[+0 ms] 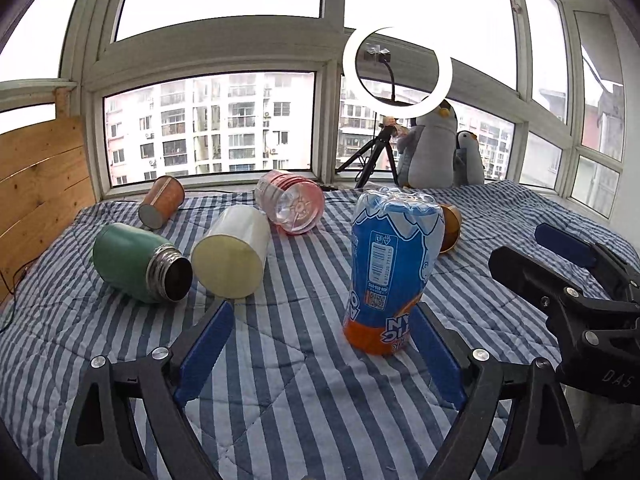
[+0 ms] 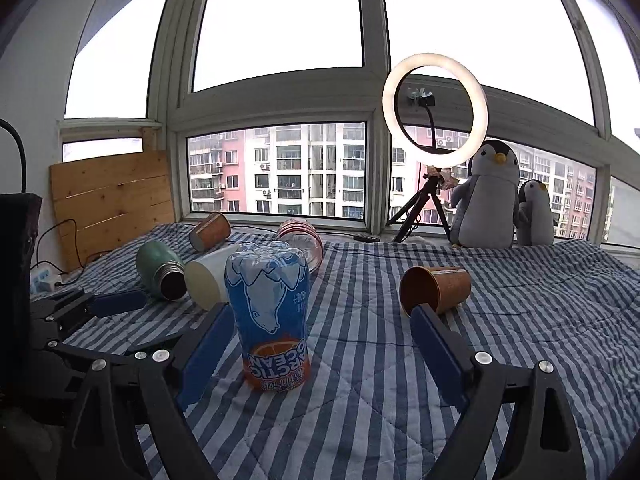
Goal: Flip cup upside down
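Both claws gape, gripping nothing: left gripper, right gripper. Between the right claw's fingers, close to the left pad, stands the Arctic Ocean cup, print inverted, mouth apparently down on the striped quilt. Just beside the left claw's right finger in the other view. Probably light, thin plastic, slick and easily crushed; best pinched gently across the mid-body. Beyond, paper cup on its side.

A high-rise home bedroom: ahead of the claws a blue-and-white striped quilt covers the bed, grey plush penguins sit on the far sill, and pink-and-white apartment blocks fill the bay window.
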Demonstrator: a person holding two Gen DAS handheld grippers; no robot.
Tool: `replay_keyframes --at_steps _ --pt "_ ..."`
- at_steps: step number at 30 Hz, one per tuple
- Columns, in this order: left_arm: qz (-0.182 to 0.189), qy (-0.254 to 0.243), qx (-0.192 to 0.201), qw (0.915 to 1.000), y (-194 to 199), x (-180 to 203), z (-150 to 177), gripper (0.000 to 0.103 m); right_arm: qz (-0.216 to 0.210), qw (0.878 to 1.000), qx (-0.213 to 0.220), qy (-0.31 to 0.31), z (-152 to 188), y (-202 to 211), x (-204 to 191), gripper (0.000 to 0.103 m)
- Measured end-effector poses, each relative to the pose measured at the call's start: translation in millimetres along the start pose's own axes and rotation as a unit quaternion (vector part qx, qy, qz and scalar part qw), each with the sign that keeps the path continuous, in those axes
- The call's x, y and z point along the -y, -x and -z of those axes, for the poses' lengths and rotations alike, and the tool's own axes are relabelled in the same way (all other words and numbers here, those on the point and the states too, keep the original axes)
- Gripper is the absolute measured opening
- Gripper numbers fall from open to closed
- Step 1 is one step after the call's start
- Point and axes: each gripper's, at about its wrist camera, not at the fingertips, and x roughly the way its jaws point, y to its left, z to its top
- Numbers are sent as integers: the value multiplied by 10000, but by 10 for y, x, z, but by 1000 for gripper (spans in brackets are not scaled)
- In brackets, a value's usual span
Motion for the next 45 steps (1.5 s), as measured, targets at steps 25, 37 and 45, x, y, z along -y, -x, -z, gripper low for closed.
replay_keyframes --at_steps 25,37,45 --pt "-839 -176 1705 9816 492 125 15 102 510 9973 334 -417 81 88 116 100" --pt "-874 -114 1790 9799 575 121 46 102 675 9955 624 -223 97 181 13 101" --pt "-889 -135 1802 9795 578 136 42 102 662 9945 775 -260 103 248 31 101"
